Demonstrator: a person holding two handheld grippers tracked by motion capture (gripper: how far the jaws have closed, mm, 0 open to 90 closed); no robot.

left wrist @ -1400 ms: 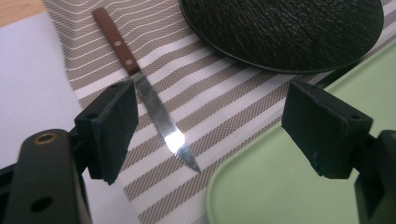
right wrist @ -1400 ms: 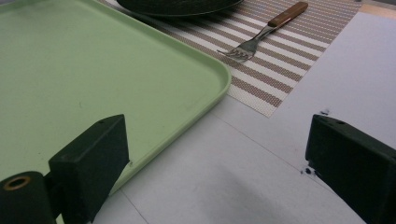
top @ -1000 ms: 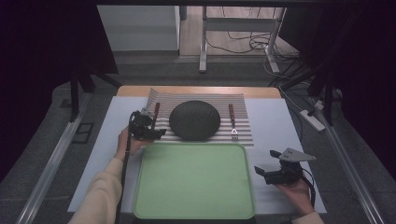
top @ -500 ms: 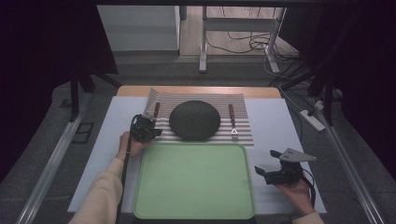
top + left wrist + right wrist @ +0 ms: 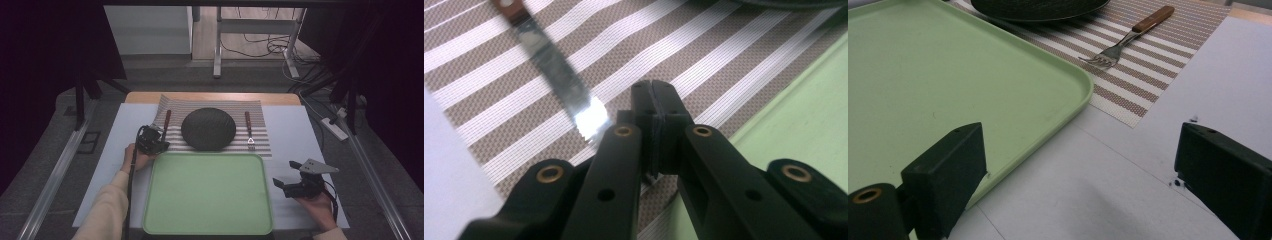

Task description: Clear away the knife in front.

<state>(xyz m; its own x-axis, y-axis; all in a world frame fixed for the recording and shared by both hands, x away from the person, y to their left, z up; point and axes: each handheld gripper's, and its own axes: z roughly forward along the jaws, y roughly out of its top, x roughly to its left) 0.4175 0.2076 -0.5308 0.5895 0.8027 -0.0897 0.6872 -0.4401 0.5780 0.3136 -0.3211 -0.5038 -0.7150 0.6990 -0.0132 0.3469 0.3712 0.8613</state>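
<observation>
High view: knife (image 5: 165,121) lies flat on the striped mat (image 5: 260,140), left of the dark plate (image 5: 208,129), brown handle away from me, blade pointing toward the green tray (image 5: 207,156). Left hand-held gripper (image 5: 159,137) sits at the blade end, low over the mat. Right hand-held gripper (image 5: 281,186) rests on the surface (image 5: 295,130) right of the tray, well apart from the fork (image 5: 248,131). My judgement on handling: the knife is light and stiff, not fragile; the polished blade is thin, flat to the mat and likely slippery, so a pinch there could skid off. The thicker handle is the better place to take hold. Left gripper view: jaws of the left hand-held gripper (image 5: 654,90) are pressed fully together, nothing between the pads. The serrated blade tip (image 5: 554,65) lies just beside the left jaw and runs under it; I cannot tell whether the two touch. Mat (image 5: 724,50) beneath, tray (image 5: 804,125) edge to one side. Right gripper view: right hand-held gripper (image 5: 1083,145) has its jaws spread wide and empty over the bare surface, tray (image 5: 1083,95) corner near one jaw, fork (image 5: 1118,50) and plate (image 5: 1038,10) farther off.
</observation>
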